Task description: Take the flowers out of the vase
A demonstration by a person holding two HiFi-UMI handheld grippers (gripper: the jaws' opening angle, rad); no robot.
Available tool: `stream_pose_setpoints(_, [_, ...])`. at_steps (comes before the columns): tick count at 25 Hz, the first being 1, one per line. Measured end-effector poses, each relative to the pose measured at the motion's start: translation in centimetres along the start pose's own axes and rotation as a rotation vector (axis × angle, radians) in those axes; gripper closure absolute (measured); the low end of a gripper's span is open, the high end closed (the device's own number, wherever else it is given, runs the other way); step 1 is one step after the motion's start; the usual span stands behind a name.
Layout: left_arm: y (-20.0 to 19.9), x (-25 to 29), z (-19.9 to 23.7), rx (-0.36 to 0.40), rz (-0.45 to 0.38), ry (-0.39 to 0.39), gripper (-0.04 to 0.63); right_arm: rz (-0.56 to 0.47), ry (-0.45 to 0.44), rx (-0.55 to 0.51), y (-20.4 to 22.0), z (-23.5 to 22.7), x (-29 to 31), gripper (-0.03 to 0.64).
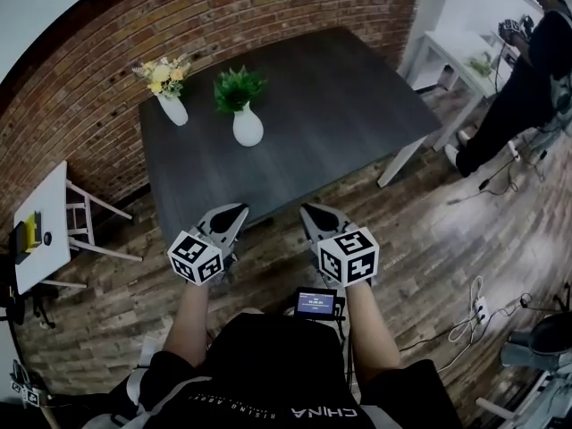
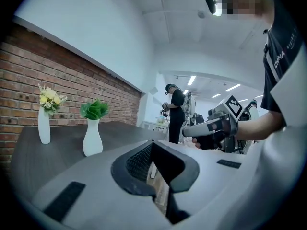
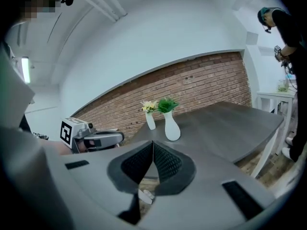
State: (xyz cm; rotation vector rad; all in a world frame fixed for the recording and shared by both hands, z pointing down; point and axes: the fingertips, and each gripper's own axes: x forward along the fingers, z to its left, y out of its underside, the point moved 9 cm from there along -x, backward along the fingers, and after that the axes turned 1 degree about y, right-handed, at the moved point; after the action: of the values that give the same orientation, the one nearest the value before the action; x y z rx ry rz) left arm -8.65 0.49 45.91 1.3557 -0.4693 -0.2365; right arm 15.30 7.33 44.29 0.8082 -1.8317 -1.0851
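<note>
On the dark table (image 1: 313, 114) stand two white vases. The slim vase (image 1: 173, 109) at the back left holds yellow and white flowers (image 1: 163, 74). The rounder vase (image 1: 248, 126) beside it holds a green leafy plant (image 1: 238, 88). My left gripper (image 1: 235, 212) and right gripper (image 1: 308, 211) hang side by side over the floor just short of the table's near edge, both shut and holding nothing. The left gripper view has the flowers (image 2: 49, 98) and green plant (image 2: 94, 109) to the left of its jaws. In the right gripper view both vases (image 3: 171, 128) stand straight beyond the jaws.
A brick wall (image 1: 107, 79) runs behind the table. A small white side table (image 1: 40, 231) and a white stool (image 1: 85, 217) stand at the left. Another person (image 1: 518, 88) stands at the right by a white desk (image 1: 465, 56). Cables (image 1: 474, 315) lie on the wooden floor.
</note>
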Motion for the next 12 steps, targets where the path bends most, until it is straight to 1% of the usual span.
stream_pose_setpoints(3, [-0.1, 1.4, 1.0, -0.011, 0.006, -0.029, 0.592, 0.011, -0.019, -0.003, -0.9, -2.4, 1.6, 0.609])
stream_pose_setpoints(8, [0.1, 2.2, 3.6, -0.038, 0.012, -0.097, 0.592, 0.026, -0.058, 0.005, -1.7, -4.1, 4.4, 0.609])
stream_pose_setpoints(12, [0.1, 3.7, 6.4, -0.039, 0.015, -0.101, 0.592, 0.034, -0.064, 0.007, -2.5, -5.3, 7.4, 0.609])
